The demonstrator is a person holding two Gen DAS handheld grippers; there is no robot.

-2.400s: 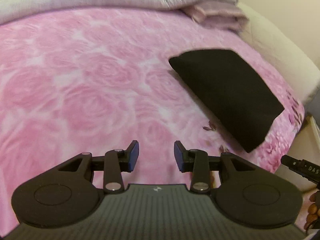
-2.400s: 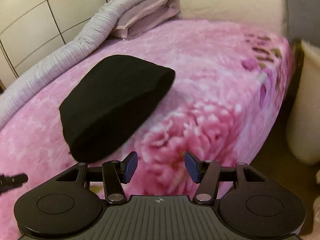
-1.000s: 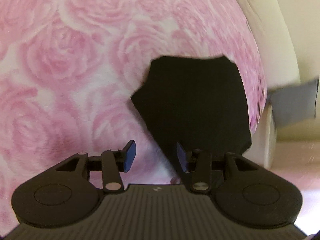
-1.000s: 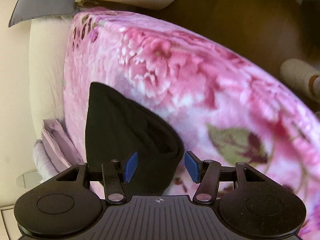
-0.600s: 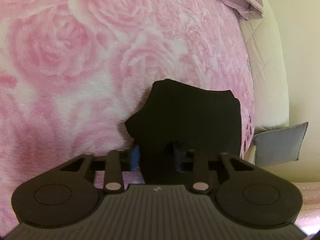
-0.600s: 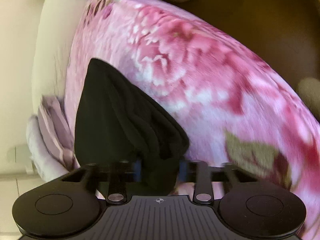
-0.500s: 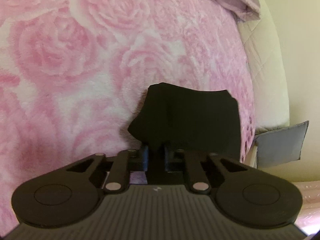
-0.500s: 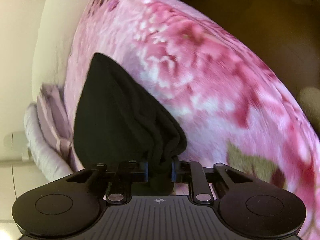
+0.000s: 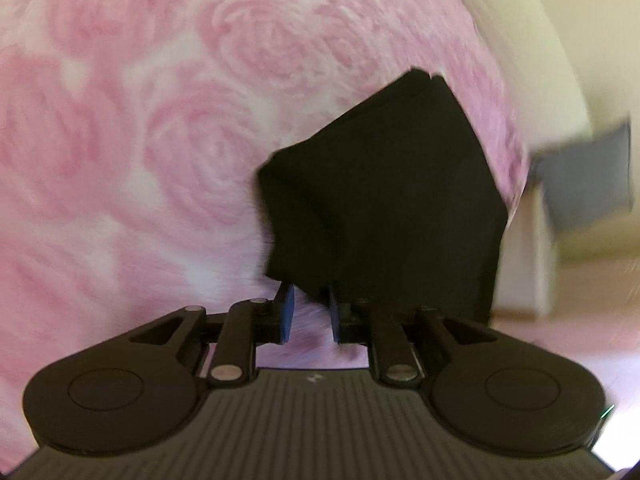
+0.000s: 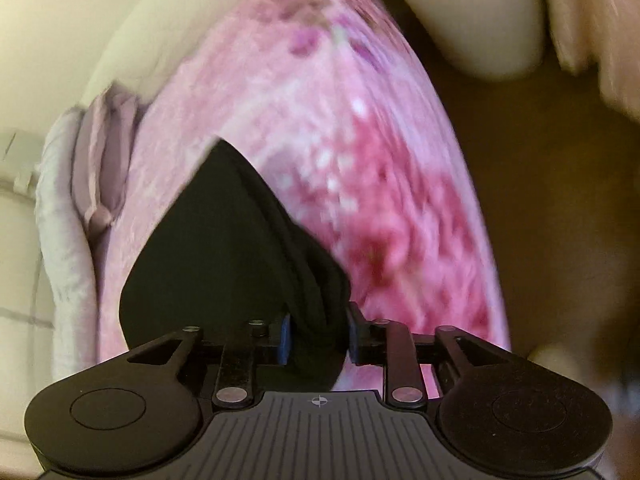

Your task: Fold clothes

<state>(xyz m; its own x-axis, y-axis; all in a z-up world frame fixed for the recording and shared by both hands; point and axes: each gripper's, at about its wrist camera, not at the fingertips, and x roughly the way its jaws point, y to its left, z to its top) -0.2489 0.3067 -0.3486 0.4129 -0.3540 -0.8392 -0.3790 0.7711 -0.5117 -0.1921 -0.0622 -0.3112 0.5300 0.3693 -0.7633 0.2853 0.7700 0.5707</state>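
A folded black garment [image 9: 384,200] lies on the pink rose-patterned blanket [image 9: 140,140] near the bed's corner. My left gripper [image 9: 308,304] is shut on its near corner, the blue pads pinching the fabric edge, which hangs lifted. In the right wrist view the same black garment [image 10: 224,248] fills the lower middle. My right gripper [image 10: 316,332] is shut on its thick folded edge, with bunched cloth between the pads. Both views are blurred by motion.
A cream bed frame edge [image 9: 520,40] and a grey cushion [image 9: 588,172] lie to the right. Folded lilac bedding [image 10: 100,168] lies at the head of the bed. Dark wooden floor [image 10: 540,220] is beyond the bed's edge, with a cream object [image 10: 472,12] on it.
Both grippers closed on the black garment's edges within the last second. The garment's near side has since lifted off the blanket and both views have swung.
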